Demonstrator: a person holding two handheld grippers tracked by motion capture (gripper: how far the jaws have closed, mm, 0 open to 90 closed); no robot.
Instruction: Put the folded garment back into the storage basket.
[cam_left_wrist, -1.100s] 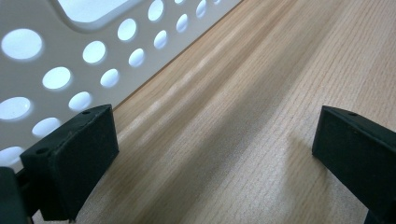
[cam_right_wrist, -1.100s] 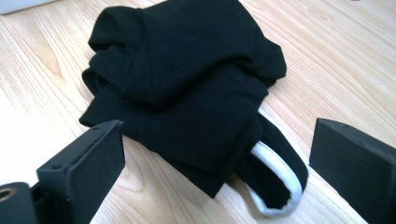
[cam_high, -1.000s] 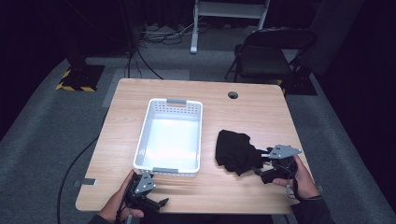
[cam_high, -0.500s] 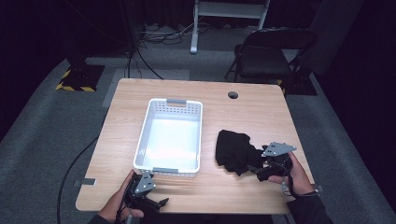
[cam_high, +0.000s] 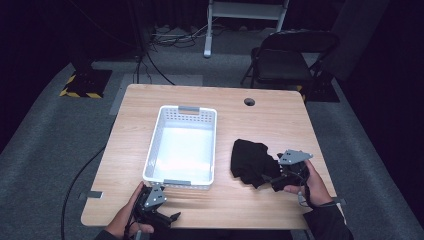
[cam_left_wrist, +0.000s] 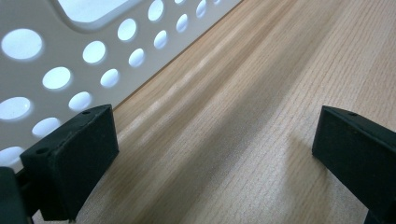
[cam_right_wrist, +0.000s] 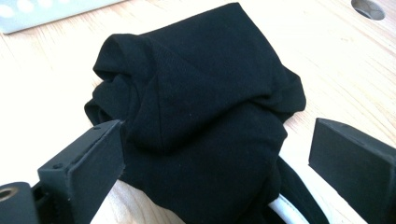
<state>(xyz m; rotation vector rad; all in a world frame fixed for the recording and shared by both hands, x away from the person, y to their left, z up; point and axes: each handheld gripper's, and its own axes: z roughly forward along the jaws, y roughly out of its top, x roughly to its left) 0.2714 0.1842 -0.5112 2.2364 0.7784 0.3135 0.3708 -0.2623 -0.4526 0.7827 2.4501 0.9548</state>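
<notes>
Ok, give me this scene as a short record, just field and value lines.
table: light wood
basket: white perforated basket, nothing seen inside
cloth: crumpled black cloth, on the table right of the basket
right gripper: right gripper open, jaws either side of the cloth
left gripper: left gripper open over bare wood beside the basket's near wall

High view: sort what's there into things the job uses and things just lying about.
In use:
- black cloth
- right gripper, open around the cloth
- white basket, likely where it goes
- left gripper, open beside the basket

Lying about:
- folding chair
- floor cables
</notes>
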